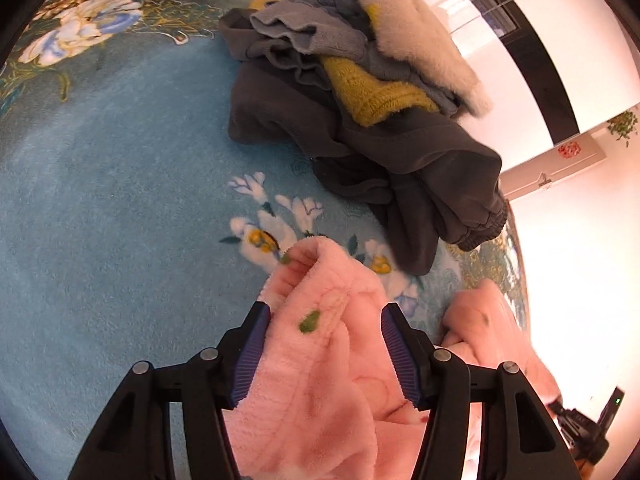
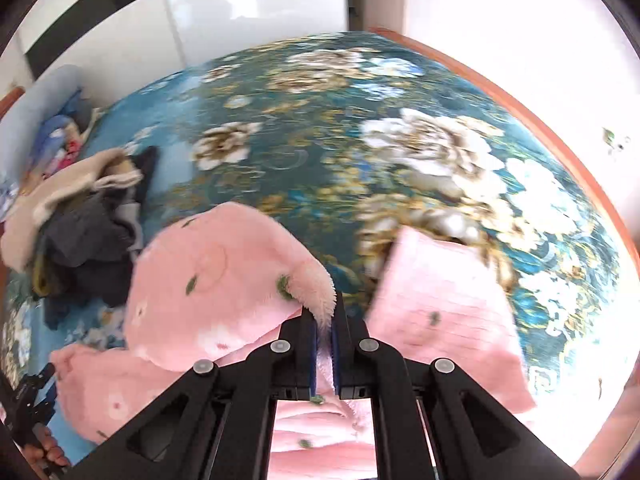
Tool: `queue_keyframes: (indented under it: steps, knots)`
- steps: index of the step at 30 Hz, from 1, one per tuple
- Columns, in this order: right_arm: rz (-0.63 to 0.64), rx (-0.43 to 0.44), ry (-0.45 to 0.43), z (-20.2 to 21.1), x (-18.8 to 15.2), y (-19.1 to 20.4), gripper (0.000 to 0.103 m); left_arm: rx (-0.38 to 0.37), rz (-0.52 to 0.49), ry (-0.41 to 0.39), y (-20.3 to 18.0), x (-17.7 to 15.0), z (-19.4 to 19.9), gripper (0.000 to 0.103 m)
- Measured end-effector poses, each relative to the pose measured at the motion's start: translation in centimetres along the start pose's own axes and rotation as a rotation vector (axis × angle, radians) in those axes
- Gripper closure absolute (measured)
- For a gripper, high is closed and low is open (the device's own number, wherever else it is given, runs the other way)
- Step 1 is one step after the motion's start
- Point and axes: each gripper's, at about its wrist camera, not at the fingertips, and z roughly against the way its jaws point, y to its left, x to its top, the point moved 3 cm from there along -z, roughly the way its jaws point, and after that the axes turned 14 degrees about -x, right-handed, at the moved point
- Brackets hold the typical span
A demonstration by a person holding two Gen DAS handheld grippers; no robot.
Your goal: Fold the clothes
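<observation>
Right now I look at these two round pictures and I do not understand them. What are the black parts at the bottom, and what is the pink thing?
There is no robot here. A person holds one two-finger gripper in each hand, and a wide-angle camera on each gripper looks along its fingers. That explains the round pictures. The left gripper has its jaws apart, with a pink fleece garment bunched between them. The right gripper is shut on an edge of the same pink garment. Everything lies on a blue flowered blanket. Further back is a pile of unfolded clothes: dark grey, yellow and cream pieces.
</observation>
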Motion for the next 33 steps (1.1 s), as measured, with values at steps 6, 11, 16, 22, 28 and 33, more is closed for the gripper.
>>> queue_keyframes:
  steps: [6,11,16,22,28,33]
  knots:
    - [-0.129,-0.113,0.093,-2.8,-2.1,-9.2,0.098,0.041,-0.036,0.001,-1.6,-0.5,-0.1,0.096]
    - [-0.125,-0.063,0.063,-1.7,-2.0,-9.1,0.098,0.061,-0.039,-0.132,-2.3,1.2,4.8,0.098]
    - [-0.065,0.026,-0.1,3.1,3.2,-6.7,0.098,0.062,-0.067,-0.314,-3.5,5.0,12.6,0.098]
    - [-0.075,0.15,-0.323,11.4,9.3,-6.2,0.098,0.032,-0.108,-0.542,-5.3,8.7,23.9,0.103]
    - [-0.109,0.083,-0.363,11.7,8.9,-9.9,0.098,0.057,0.011,-0.618,0.4,7.7,30.2,0.103]
    - [-0.177,0.124,-0.081,2.9,5.2,-10.5,0.098,0.094,0.144,-0.49,5.6,4.4,26.9,0.103]
